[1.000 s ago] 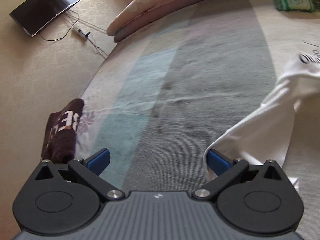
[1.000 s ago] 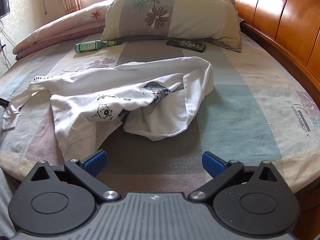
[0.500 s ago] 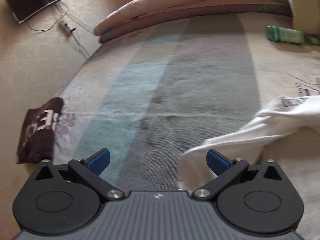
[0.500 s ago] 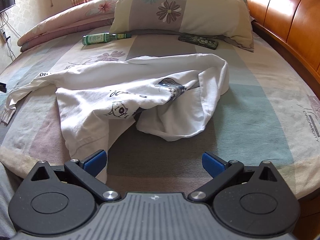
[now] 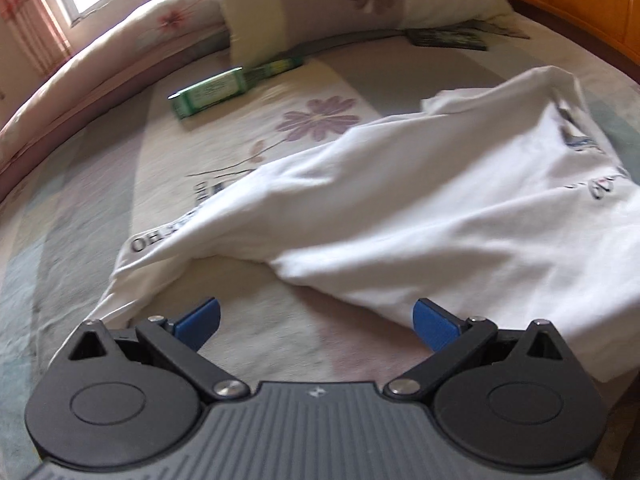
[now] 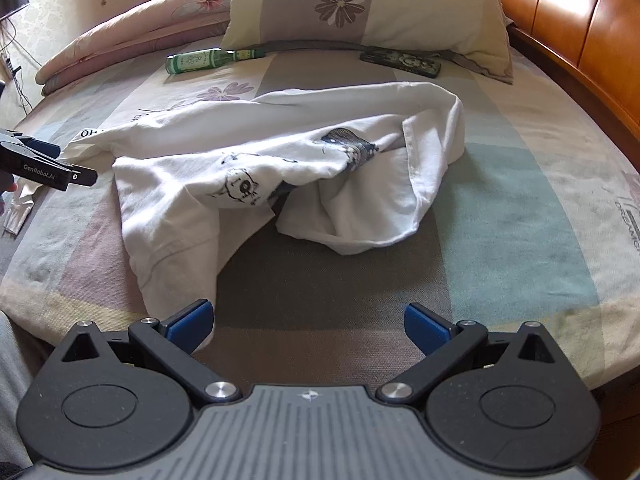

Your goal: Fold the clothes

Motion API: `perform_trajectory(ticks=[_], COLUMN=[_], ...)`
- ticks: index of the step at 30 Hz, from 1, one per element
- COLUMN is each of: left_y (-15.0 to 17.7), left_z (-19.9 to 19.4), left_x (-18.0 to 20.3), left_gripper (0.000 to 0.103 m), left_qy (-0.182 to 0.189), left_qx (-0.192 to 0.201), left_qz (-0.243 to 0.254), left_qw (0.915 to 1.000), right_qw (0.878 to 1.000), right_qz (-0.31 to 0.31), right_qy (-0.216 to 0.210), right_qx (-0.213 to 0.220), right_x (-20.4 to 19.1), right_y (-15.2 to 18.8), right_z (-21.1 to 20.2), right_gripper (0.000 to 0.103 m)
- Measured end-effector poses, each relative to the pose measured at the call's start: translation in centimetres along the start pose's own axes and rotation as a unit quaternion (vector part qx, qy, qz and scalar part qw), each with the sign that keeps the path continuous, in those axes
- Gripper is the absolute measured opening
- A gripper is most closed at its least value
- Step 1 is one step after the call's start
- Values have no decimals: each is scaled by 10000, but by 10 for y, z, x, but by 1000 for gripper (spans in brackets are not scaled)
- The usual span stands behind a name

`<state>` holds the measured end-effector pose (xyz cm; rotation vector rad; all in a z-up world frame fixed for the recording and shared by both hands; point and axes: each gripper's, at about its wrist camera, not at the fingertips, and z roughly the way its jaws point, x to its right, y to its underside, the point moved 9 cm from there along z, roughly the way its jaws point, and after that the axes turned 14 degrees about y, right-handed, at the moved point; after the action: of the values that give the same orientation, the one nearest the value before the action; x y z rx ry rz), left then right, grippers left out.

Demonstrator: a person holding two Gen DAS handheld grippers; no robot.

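So basically nothing is folded yet. The crumpled white cotton t-shirt with black cartoon prints (image 6: 280,168) lies in a bunched heap in the middle of the bed with the striped floral sheet (image 6: 520,248), one part draped over another and a sleeve trailing off to the left, toward the near edge. No flat panel, no crease, no neat edges anywhere, so the whole job is still ahead: spread it out first, then the folds.

The left gripper (image 5: 316,320) sits low just beside the shirt's left end, its blue-padded fingers spread wide with nothing between them; that view is motion-blurred. The right gripper (image 6: 306,322) hangs at the near edge of the bed, fingers also spread and empty, with the shirt's hem right by its left finger.

Far side of the bed has a green glass bottle (image 6: 196,62) lying on its side, a dark flat remote-like thing (image 6: 400,63) and a big flowered pillow (image 6: 368,4), all well apart from the shirt.
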<state>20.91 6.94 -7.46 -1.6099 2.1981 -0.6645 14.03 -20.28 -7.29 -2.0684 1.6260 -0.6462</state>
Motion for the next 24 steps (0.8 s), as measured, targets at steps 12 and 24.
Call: perform_trajectory(ticks=[12,24], left_y=[-51,-36], left_z=[-21,29], left_x=[158,164], left_gripper=[102,103], left_qy=[1124,301], left_qx=[509,137], left_qz=[1215,1469], left_qw=[9849,9886], right_qw=[9985,9989], right_qz=[163,-24], right_qy=[462,400], right_qx=[-235,-238], right_x=[30,28], right_y=[-3,9], right_z=[62,85], right_gripper=[103,103])
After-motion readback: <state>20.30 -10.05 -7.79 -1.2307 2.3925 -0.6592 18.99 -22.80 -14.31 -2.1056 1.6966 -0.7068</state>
